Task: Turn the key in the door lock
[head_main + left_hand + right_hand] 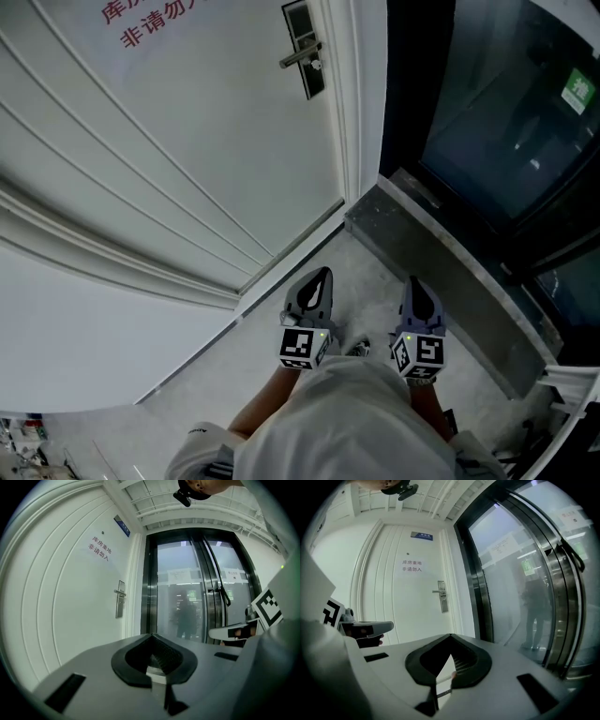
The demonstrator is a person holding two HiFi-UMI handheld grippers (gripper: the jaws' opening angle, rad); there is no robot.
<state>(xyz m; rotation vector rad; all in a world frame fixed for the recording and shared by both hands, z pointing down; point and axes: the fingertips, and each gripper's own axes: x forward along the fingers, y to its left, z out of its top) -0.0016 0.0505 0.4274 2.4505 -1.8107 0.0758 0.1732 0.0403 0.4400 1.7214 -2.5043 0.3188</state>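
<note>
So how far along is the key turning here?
Done: nothing visible yet. In hand: the left gripper and right gripper, both shut, are held out toward the white door, well short of its handle. Left: reach the lock below the handle and turn the key; whether a key sits in it is too small to tell.

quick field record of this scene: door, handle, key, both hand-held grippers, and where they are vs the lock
door: white panelled door, appears closed, red lettering on it
handle: metal lever handle on a dark lock plate
key: none can be made out in the lock from here
left hand-held gripper: jaws together, nothing seen between them
right hand-held gripper: jaws together
position: both held low, well apart from the handle, touching nothing
beside door: dark glass doors
</note>
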